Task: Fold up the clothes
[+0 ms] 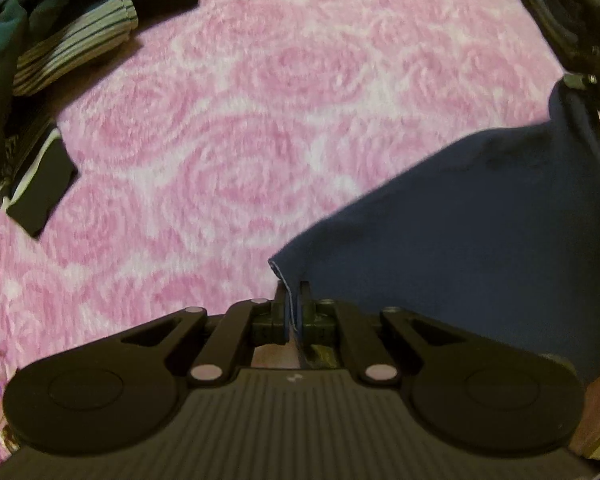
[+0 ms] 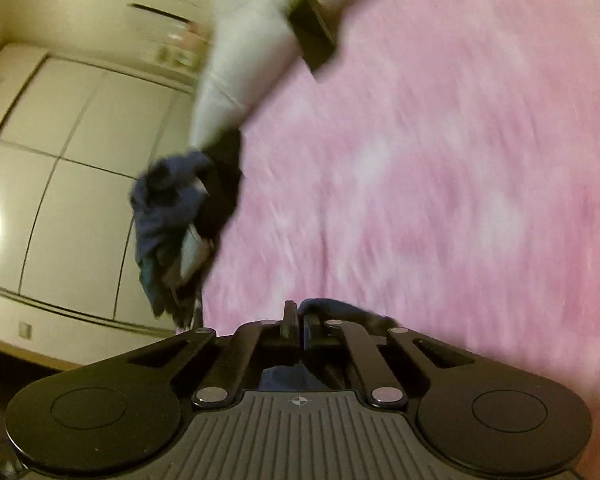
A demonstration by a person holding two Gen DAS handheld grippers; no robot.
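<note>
A navy blue cloth (image 1: 460, 224) hangs stretched above the pink rose-patterned blanket (image 1: 240, 120). My left gripper (image 1: 293, 300) is shut on the cloth's near corner, with its hem running between the fingers. My right gripper (image 1: 592, 88) shows at the right edge of the left wrist view, pinching the cloth's far corner. In the right wrist view my right gripper (image 2: 300, 320) is shut, with a fold of the navy cloth (image 2: 340, 308) bunched beside its fingers. That view is blurred.
A pile of dark, teal and striped clothes (image 1: 60, 32) lies at the blanket's far left, with a black folded piece (image 1: 40, 192) below it. In the right wrist view a heap of clothes (image 2: 180, 224) sits at the bed's edge beside white cabinets (image 2: 80, 140).
</note>
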